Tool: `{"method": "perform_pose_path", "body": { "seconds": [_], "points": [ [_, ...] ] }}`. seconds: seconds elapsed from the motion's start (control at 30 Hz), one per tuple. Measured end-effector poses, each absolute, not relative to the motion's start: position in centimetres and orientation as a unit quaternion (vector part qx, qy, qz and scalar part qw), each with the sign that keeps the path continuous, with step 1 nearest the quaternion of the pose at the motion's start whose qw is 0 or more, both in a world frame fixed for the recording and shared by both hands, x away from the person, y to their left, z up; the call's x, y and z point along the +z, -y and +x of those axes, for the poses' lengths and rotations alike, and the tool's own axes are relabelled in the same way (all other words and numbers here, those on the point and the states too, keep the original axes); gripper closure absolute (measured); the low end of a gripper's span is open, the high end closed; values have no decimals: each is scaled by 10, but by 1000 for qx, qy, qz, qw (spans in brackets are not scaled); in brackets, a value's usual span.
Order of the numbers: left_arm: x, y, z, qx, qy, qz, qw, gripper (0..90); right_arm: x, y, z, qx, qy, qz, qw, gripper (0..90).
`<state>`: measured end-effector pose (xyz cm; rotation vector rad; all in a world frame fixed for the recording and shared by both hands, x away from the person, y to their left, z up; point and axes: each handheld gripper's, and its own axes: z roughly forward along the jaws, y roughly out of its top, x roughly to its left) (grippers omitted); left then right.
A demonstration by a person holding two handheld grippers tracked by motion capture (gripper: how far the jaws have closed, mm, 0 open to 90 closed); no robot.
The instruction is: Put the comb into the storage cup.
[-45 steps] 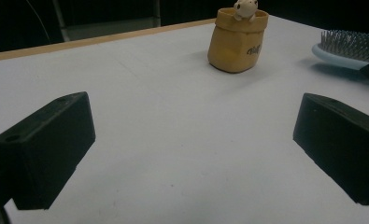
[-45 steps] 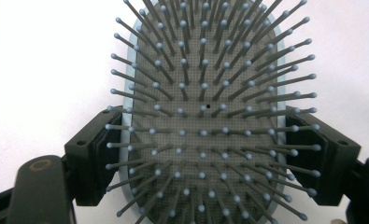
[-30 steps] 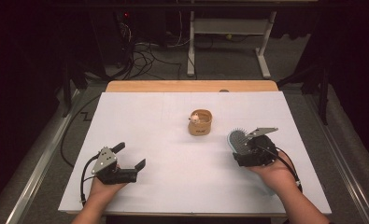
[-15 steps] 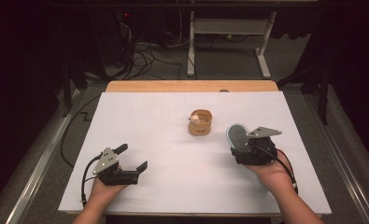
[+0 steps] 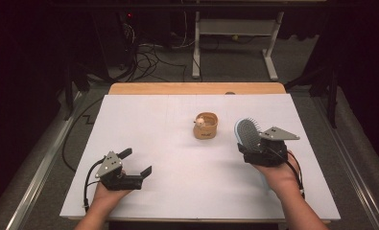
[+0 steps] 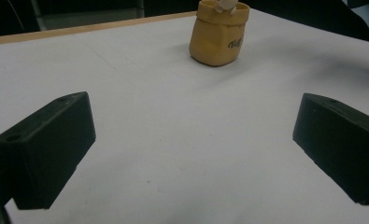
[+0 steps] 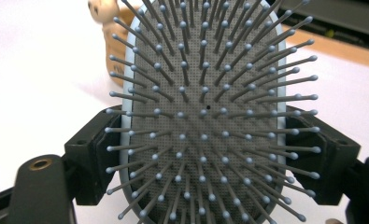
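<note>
High view: right gripper clamps hairbrush at table's right side, near small tan pot.
Left gripper view: left gripper jaws wide apart over bare table, nothing between.
Right gripper view: jaws press both edges of the brush head, bristles toward camera.

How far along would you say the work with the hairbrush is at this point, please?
Done: the right hand-held gripper has its jaws clamped on the sides of the blue hairbrush head, bristles toward its camera.

In hand: the brush is held above the white table, beside the small tan pouch.

Left: the brush has not been set anywhere, and the left hand-held gripper rests open and empty.
</note>
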<state>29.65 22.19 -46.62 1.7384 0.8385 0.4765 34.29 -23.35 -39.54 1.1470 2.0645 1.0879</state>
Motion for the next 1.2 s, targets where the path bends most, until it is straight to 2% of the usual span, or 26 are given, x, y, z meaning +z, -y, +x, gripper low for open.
{"method": "perform_pose_path", "body": {
  "seconds": [0.43, 1.2],
  "points": [
    [-466, -222, 296, 220, -361, 730, 537, 0, -398, 243, 340, 477, -719, 419, 282, 204],
    [-464, -221, 292, 232, -355, 730, 537, 0, -405, 245, 312, 521, -691, 382, 324, 204]
  ]
}}
